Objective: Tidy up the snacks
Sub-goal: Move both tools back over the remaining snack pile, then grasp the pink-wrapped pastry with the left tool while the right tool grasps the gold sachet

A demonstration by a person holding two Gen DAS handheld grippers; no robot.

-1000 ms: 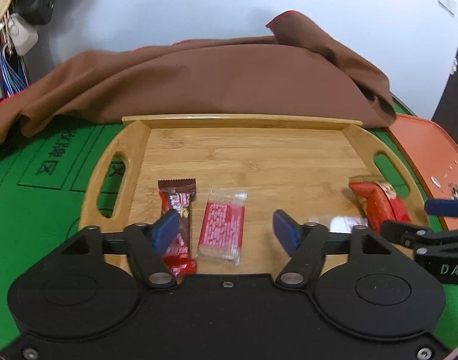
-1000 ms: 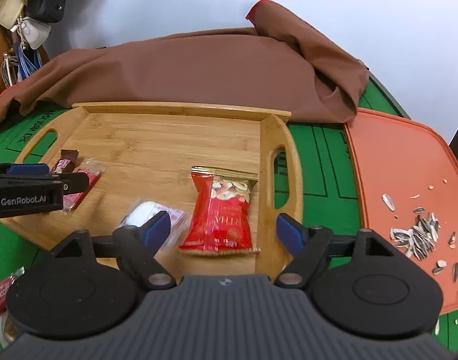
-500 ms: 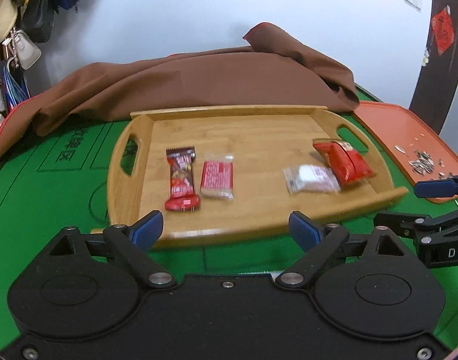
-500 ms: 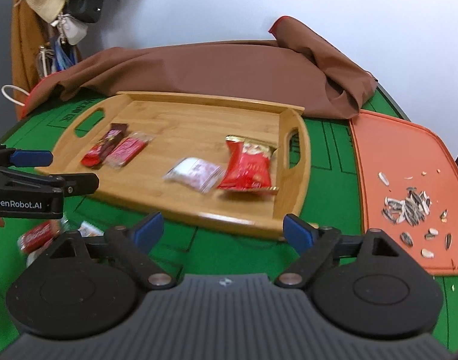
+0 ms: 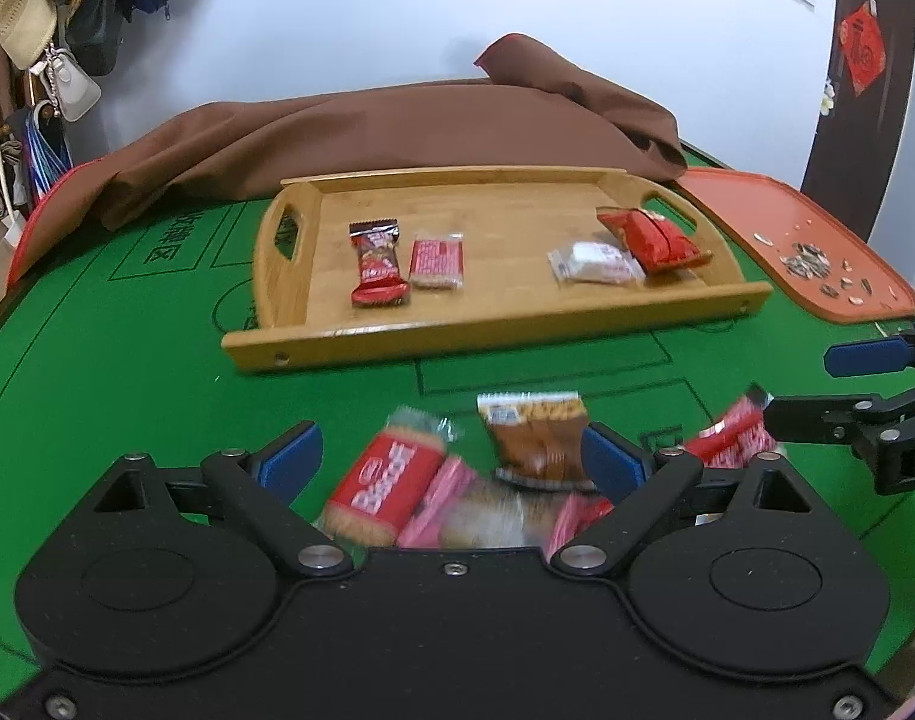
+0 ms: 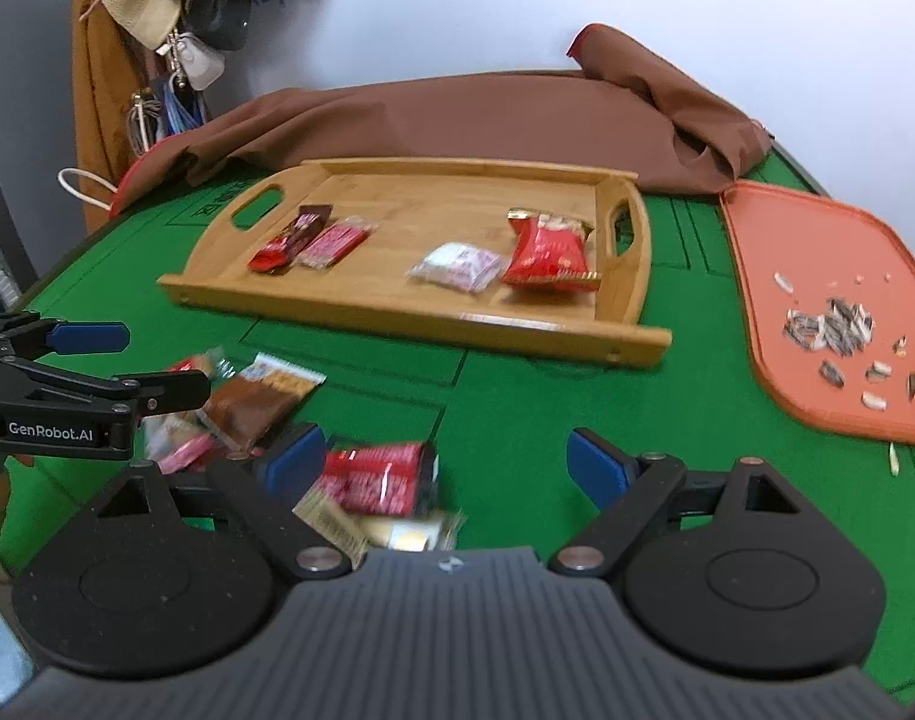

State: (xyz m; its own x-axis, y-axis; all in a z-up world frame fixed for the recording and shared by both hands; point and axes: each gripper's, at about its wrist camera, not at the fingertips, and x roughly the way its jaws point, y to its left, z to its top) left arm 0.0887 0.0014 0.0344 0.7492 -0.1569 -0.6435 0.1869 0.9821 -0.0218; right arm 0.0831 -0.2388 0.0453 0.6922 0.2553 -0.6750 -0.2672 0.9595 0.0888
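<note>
A bamboo tray (image 5: 493, 330) on the green table holds a chocolate bar (image 5: 376, 264), a red wafer packet (image 5: 436, 255), a white packet (image 5: 595, 261) and a red nut bag (image 5: 652, 237). Near me lies a loose pile: a red biscuit pack (image 5: 391, 483), a brown packet (image 5: 538, 444) and a red packet (image 6: 376, 477). My left gripper (image 5: 451, 459) hovers over the pile, its jaws opening, the pads pressing on nothing. My right gripper (image 6: 444, 462) stands open beside it, the red packet under its left finger. Both are short of the tray (image 6: 409, 315).
An orange tray (image 6: 817, 276) with sunflower seed shells (image 6: 829, 324) lies to the right. A brown cloth (image 5: 397, 132) is heaped behind the bamboo tray. Bags and a hat (image 6: 139, 0) hang at the far left. Green felt shows between pile and tray.
Both grippers have drawn back from over the tray toward the near side, bringing the loose snack pile into view. The left jaws have spread wider. The tray's snacks have stayed put.
</note>
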